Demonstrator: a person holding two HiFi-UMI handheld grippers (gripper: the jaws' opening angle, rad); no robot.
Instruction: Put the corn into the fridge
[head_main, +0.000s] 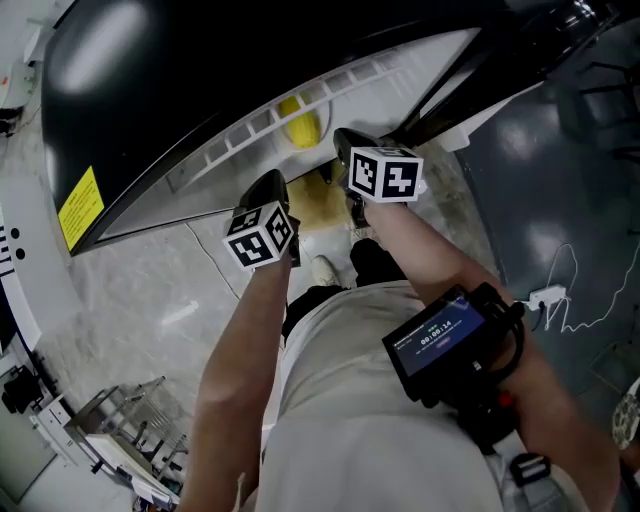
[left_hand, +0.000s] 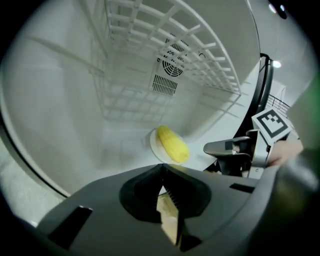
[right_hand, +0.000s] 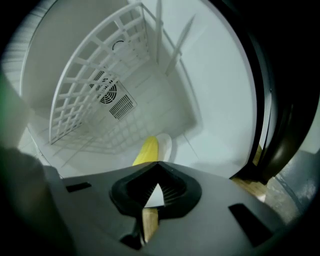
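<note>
The yellow corn (head_main: 300, 128) lies on a small white plate (left_hand: 154, 146) on the floor of the open fridge (head_main: 390, 80). It shows ahead of both jaws, corn (left_hand: 173, 144) in the left gripper view and corn (right_hand: 146, 150) on the plate (right_hand: 166, 144) in the right gripper view. My left gripper (head_main: 268, 186) hangs outside the fridge opening, shut, with nothing between its jaws (left_hand: 161, 168). Beside it, my right gripper (head_main: 345, 150) is also shut and empty (right_hand: 158, 165), and it appears at the right in the left gripper view (left_hand: 225, 148).
A white wire shelf (left_hand: 190, 45) spans the fridge above the corn, with a fan vent (left_hand: 170, 70) on the back wall. The black fridge door (head_main: 120, 90) stands open at left. A wooden board (head_main: 318, 208) lies below the grippers. A cable (head_main: 560, 290) runs across the grey floor.
</note>
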